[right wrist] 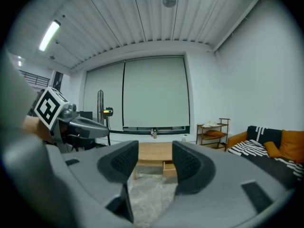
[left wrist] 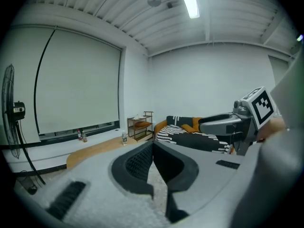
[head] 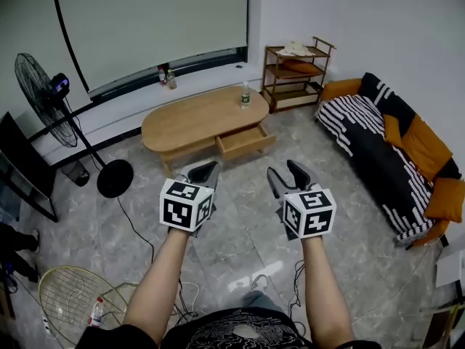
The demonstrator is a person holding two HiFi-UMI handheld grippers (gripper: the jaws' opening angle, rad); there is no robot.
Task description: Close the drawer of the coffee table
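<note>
Head view: oval coffee table (head: 196, 115), pale wood with rounded ends, on glossy grey marbled floor tiles (head: 240, 231). Its shallow wooden drawer (head: 243, 142) juts out of the near side, open. Clear plastic bottle (head: 245, 95) upright on the tabletop near the right end. Left gripper (head: 205, 171), matt grey with ribbed black pads, tips pressed together, nothing in them. Right gripper (head: 287, 177) has jaws parted and empty; right gripper view frames the drawer front between them. Both well apart from the table. Striped black-and-white sofa (head: 363, 133) with orange cushions at right
</note>
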